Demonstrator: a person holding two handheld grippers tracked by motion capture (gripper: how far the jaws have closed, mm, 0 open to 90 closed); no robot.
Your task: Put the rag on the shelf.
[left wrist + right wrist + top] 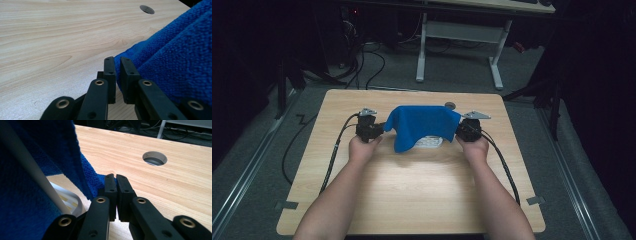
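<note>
A blue terry cloth (422, 125) hangs spread between my two grippers, just above the wooden table (412, 195). It drapes over a white object (430, 143), mostly hiding it. My left gripper (380, 128) holds the cloth's left corner. In the left gripper view its jaws (117, 60) stand a narrow gap apart, with the cloth's edge (175, 55) filling that gap. My right gripper (460, 129) pinches the right corner. In the right gripper view its jaws (115, 176) are almost together on the cloth (22, 202). A white rim (71, 200) shows under the cloth there.
A round cable hole (450, 105) lies in the table just behind the cloth, near the far edge. Each gripper's black cable trails back along the table's sides. A desk with white legs (421, 55) and loose cables on the floor stand beyond the table.
</note>
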